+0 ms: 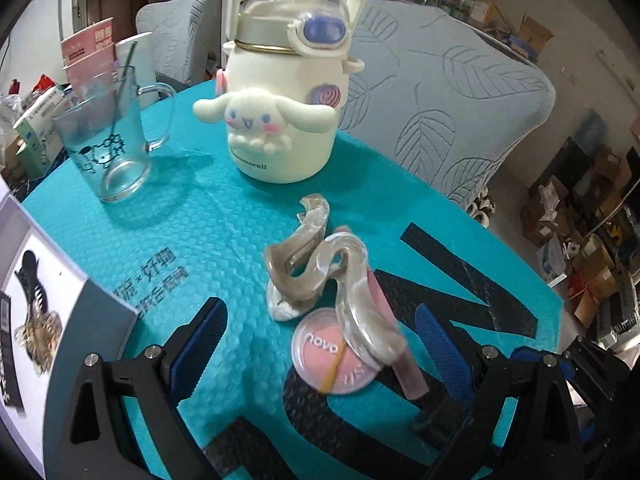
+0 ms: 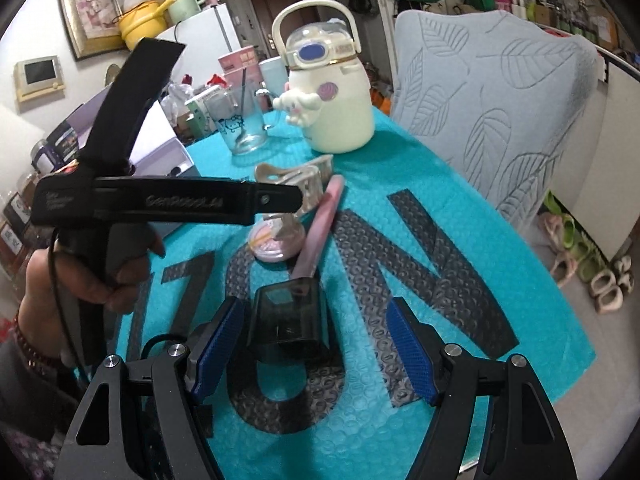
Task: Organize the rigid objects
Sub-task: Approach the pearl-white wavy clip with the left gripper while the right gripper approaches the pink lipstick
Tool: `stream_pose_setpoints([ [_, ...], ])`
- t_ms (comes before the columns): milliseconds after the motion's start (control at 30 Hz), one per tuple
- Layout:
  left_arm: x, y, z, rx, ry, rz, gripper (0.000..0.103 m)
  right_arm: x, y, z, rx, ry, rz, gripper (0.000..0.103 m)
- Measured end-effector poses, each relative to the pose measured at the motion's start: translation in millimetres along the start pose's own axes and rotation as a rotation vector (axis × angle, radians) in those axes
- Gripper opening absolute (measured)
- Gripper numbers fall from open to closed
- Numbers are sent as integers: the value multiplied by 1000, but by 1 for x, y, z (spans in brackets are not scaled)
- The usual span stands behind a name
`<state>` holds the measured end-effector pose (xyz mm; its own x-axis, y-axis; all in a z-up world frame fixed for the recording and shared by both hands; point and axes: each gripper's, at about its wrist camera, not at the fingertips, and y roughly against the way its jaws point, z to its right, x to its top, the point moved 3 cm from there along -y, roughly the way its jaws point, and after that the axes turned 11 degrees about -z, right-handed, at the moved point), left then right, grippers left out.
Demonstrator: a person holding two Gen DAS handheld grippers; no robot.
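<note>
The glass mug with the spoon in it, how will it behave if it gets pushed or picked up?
The glass mug is probably rigid, smooth and breakable. Its empty, wide base suggests it would slide rather than tip. The loose spoon leaning inside would likely rattle or shift.

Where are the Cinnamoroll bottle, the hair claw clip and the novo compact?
Cinnamoroll bottle (image 1: 280,152): left wrist view, on its white body below the figure.
Hair claw clip (image 1: 304,268): left wrist view, on the marbled curved arm.
novo compact (image 1: 320,356): left wrist view, on the clear pink lid.
</note>
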<state>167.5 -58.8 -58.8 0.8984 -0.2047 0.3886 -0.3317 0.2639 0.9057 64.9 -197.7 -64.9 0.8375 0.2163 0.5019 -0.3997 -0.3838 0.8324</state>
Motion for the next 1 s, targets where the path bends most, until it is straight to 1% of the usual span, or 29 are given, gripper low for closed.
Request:
stream_pose_setpoints([
  [200,11,-15,1,5,-39,-11,95,0,-8,4,12,-48,-18,75],
  [267,15,-21,-1,3,-35,-15,89,-1,-11,4,18,-59,-25,75],
  [300,16,-23,-4,-8,-21,-11,84,-2,-12,4,18,-62,-27,75],
  [333,17,-23,-6,-29,-9,-6,77,-3,-14,4,19,-65,-29,75],
  [367,17,-25,-7,-46,0,-4,72,-3,-15,4,22,-69,-30,75],
  [433,17,-26,-10,-80,14,-10,56,-2,-17,5,40,-85,-34,75],
  [467,17,-26,-9,-88,12,-8,56,-2,-18,5,43,-89,-36,75],
  [533,15,-22,-7,-67,-9,13,49,-2,-19,5,44,-91,-41,75],
  [600,14,-18,-3,-30,-31,27,49,-1,-19,3,36,-85,-43,75],
  [733,9,-12,-8,-81,-1,15,49,-1,-17,1,39,-81,-37,75],
  [833,0,-1,-17,-74,17,24,49,-2,-15,-1,53,-86,-31,75],
  [933,-10,13,-27,-79,47,46,49,-2,-15,-3,56,-84,-25,75],
  [1000,-18,22,-31,-66,56,57,49,0,-15,-3,50,-83,-18,75],
])
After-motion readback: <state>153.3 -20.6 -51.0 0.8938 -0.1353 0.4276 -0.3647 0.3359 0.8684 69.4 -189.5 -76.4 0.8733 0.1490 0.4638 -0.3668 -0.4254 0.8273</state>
